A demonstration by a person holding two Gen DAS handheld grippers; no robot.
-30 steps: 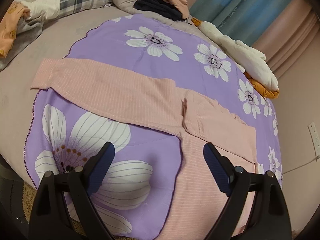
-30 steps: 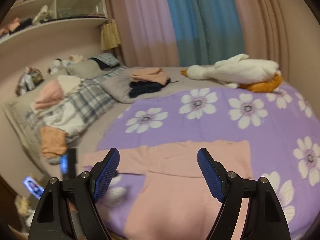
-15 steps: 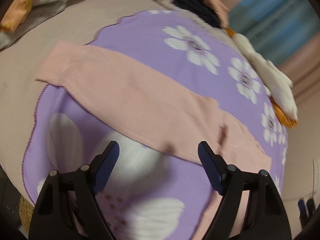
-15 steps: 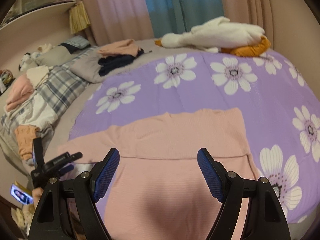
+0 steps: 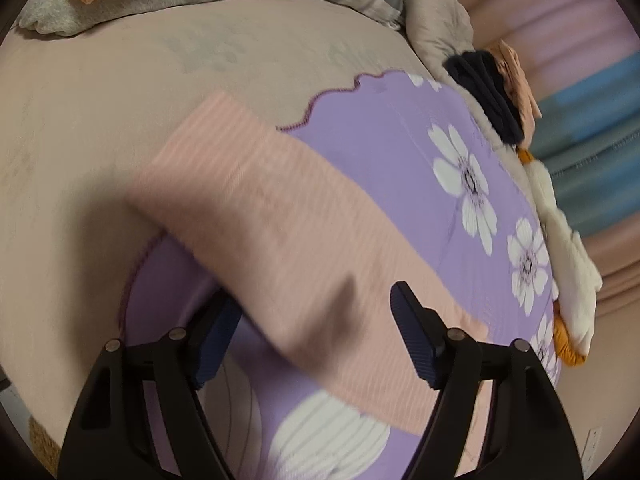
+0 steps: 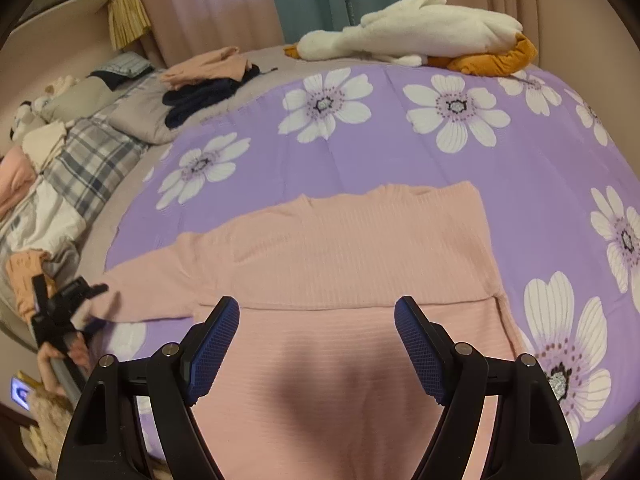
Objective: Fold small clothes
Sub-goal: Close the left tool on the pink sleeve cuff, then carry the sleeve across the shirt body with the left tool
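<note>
A pink ribbed long-sleeve top (image 6: 340,264) lies flat on a purple flowered blanket (image 6: 360,152). One sleeve is folded across its chest; the other sleeve (image 5: 264,216) stretches left onto the beige sheet. My left gripper (image 5: 316,328) is open, low over that sleeve, one finger on each side of it. It also shows in the right wrist view (image 6: 68,304) at the sleeve's cuff. My right gripper (image 6: 316,344) is open and empty, just above the top's body.
A white and orange plush goose (image 6: 416,40) lies at the blanket's far edge. Folded pink and navy clothes (image 6: 204,80) sit on a grey pillow. Plaid bedding and more clothes (image 6: 72,160) lie left. A beige sheet (image 5: 100,100) surrounds the blanket.
My left gripper moved left along the sleeve and dropped close over it near the cuff. My right gripper moved forward and lower over the top's body. Both stayed open.
</note>
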